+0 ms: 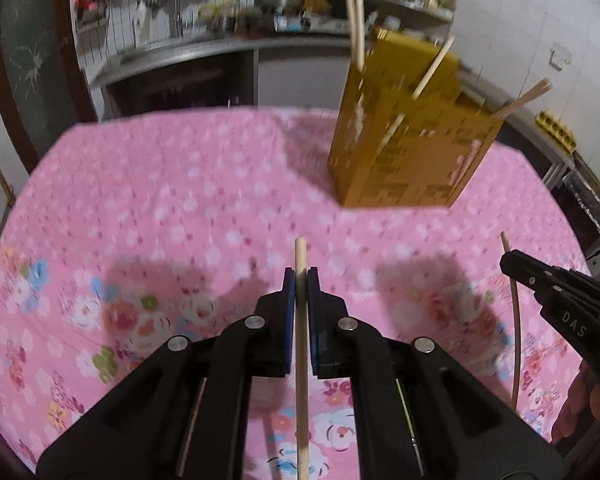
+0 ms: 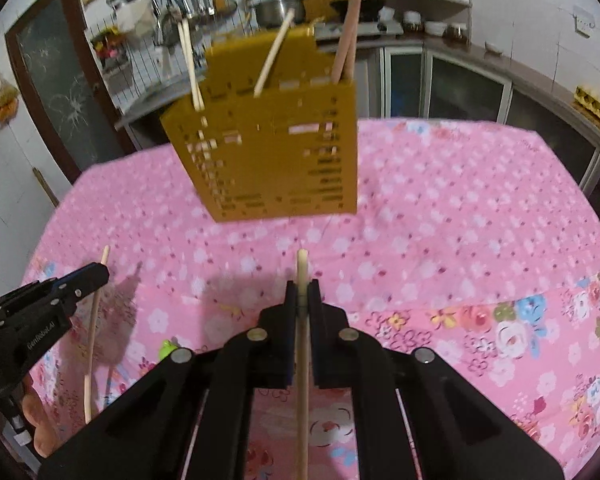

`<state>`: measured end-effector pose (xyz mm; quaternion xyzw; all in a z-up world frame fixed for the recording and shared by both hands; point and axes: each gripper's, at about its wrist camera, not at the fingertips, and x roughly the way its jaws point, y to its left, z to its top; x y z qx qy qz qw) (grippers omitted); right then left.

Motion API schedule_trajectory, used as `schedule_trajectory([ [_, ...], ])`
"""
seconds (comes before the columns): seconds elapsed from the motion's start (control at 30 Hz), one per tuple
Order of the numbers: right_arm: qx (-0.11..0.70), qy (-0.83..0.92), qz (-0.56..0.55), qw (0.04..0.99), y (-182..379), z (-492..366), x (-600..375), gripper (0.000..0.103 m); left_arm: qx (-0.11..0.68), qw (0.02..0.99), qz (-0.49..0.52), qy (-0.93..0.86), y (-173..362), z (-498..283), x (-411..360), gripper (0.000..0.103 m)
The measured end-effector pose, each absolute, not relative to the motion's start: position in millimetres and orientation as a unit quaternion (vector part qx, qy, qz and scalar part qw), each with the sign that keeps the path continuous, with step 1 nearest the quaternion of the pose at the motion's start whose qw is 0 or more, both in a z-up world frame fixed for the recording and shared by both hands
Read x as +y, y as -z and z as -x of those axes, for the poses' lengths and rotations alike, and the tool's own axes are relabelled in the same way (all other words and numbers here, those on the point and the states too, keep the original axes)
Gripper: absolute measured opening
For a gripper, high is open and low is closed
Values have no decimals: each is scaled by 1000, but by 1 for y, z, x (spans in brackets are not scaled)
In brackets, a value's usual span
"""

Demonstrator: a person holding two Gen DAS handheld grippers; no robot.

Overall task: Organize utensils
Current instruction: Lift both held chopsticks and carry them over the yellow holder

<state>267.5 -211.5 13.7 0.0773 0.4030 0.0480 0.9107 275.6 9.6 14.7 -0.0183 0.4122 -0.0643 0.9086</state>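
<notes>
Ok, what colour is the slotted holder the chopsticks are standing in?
Mustard yellow. The holder shows best in the right wrist view.

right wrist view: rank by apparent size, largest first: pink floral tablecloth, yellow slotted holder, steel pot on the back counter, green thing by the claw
1. Pink floral tablecloth
2. Yellow slotted plastic utensil holder
3. Steel pot on the back counter, though distance shrinks it
4. Small green object, partly hidden behind the right claw, so its full size is unclear

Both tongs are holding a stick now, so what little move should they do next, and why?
Probably carry them toward the yellow holder and lift their tips over its rim. The left tongs and right tongs are each shut on a chopstick, and other chopsticks already stand in that holder on the pink cloth.
</notes>
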Motion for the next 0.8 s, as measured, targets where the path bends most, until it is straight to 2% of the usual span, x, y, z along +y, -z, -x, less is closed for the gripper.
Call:
schedule_trajectory([
  [0.6, 220, -55, -95, 969, -75, -234, -238, 6, 293, 952, 14, 90, -78, -256, -18, 5],
  [0.8, 195, -51, -104, 974, -89, -240, -245, 6, 255, 962, 11, 96, -102, -257, -28, 5],
])
